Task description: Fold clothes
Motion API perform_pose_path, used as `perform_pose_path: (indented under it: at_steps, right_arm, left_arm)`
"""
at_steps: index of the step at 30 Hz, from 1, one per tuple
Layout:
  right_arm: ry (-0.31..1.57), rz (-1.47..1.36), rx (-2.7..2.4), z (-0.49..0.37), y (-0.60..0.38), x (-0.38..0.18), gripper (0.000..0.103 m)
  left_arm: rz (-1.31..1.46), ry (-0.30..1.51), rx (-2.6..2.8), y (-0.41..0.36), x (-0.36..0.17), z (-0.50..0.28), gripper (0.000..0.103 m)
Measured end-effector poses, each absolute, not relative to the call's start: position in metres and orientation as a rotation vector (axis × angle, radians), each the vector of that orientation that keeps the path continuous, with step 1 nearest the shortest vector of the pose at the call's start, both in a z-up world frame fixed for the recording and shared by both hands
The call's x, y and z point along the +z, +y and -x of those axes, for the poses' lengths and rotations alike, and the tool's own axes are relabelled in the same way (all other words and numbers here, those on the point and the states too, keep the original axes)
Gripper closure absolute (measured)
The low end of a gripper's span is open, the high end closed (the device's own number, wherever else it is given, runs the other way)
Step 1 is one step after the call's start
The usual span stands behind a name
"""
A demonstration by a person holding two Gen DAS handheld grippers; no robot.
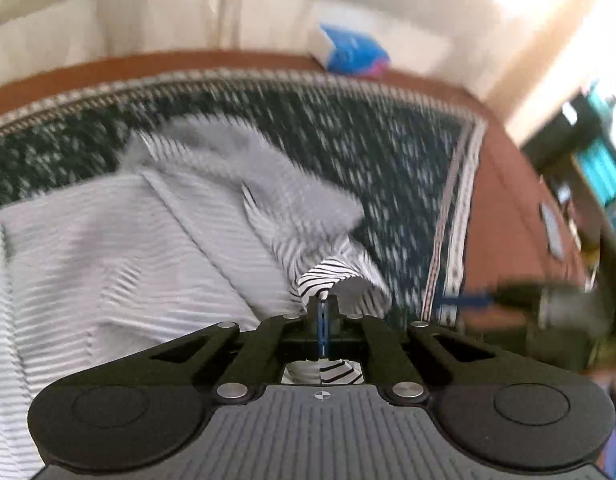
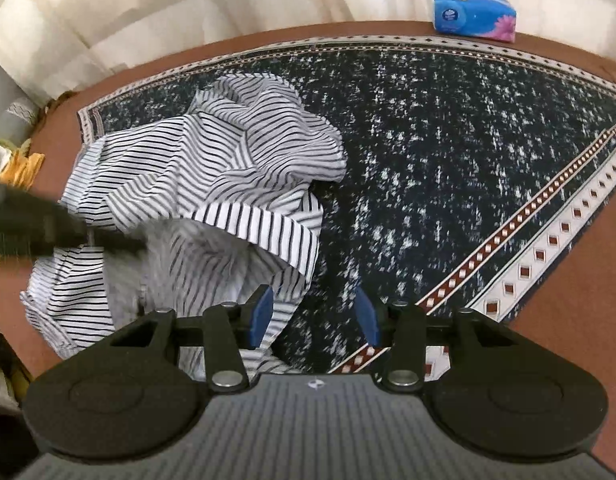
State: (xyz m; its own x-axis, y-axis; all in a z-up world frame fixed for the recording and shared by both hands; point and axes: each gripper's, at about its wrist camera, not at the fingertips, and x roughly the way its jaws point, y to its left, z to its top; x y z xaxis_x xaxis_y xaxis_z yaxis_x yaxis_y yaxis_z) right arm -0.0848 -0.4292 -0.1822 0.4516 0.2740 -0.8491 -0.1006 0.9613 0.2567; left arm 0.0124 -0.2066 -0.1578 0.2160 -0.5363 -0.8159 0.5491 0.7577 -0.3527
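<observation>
Left wrist: left hand-held gripper (image 1: 323, 305) pinches striped shirt (image 1: 107, 248); right hand-held gripper (image 2: 314, 314) agape.

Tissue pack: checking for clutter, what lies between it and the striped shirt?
Only bare patterned rug separates tissue pack and striped shirt, clearest in the right wrist view.

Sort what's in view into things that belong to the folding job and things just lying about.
Job: striped shirt, pinched by the shut left gripper; open right gripper; patterned mat it lies on.

Lying about: blue tissue pack; yellow cloth off the mat's left.
</observation>
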Motion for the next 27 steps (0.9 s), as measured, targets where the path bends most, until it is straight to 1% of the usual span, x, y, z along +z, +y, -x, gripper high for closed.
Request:
perform_pose_path:
  at_steps: [5,11,13,14,16,18,22,23,24,25,27]
  right_arm:
    - [1.082,-0.299,0.272,0.109,-0.416,-0.180,0.048]
    - [1.076,-0.360,0.283,0.132,-0.390,-0.177,0.048]
    - [1.051,-0.350,0.282,0.133,-0.381,-0.170,0.044]
    - [1.039,-0.356,0.269,0.132,-0.378,-0.168,0.040]
    - [1.023,-0.388,0.239,0.128,-0.374,-0.166,0.036]
    - [1.022,-0.417,0.207,0.125,-0.371,-0.169,0.029]
    - [1.043,-0.418,0.135,0.119,-0.364,-0.183,0.030]
    - [1.047,-0.425,0.124,0.121,-0.367,-0.185,0.046]
    - [1.052,-0.433,0.114,0.123,-0.370,-0.186,0.089]
    - [1.056,-0.442,0.104,0.125,-0.373,-0.187,0.102]
    - [1.065,-0.458,0.084,0.129,-0.379,-0.189,0.101]
  left_arm:
    - [0.007,1.109,-0.738,-0.209,-0.149,-0.023,0.103]
    - [0.004,1.118,-0.782,-0.217,-0.152,-0.024,0.103]
    - [-0.013,1.120,-0.812,-0.221,-0.152,-0.023,0.103]
    - [-0.023,1.121,-0.827,-0.223,-0.152,-0.021,0.103]
    - [-0.045,1.127,-0.856,-0.227,-0.154,-0.017,0.103]
    - [-0.069,1.133,-0.879,-0.232,-0.158,-0.014,0.103]
    - [-0.093,1.154,-0.905,-0.238,-0.166,-0.010,0.103]
    - [-0.101,1.157,-0.908,-0.239,-0.168,-0.010,0.103]
    - [-0.110,1.159,-0.907,-0.240,-0.168,-0.011,0.103]
    - [-0.117,1.158,-0.904,-0.241,-0.168,-0.014,0.103]
    - [-0.132,1.154,-0.898,-0.243,-0.168,-0.021,0.080]
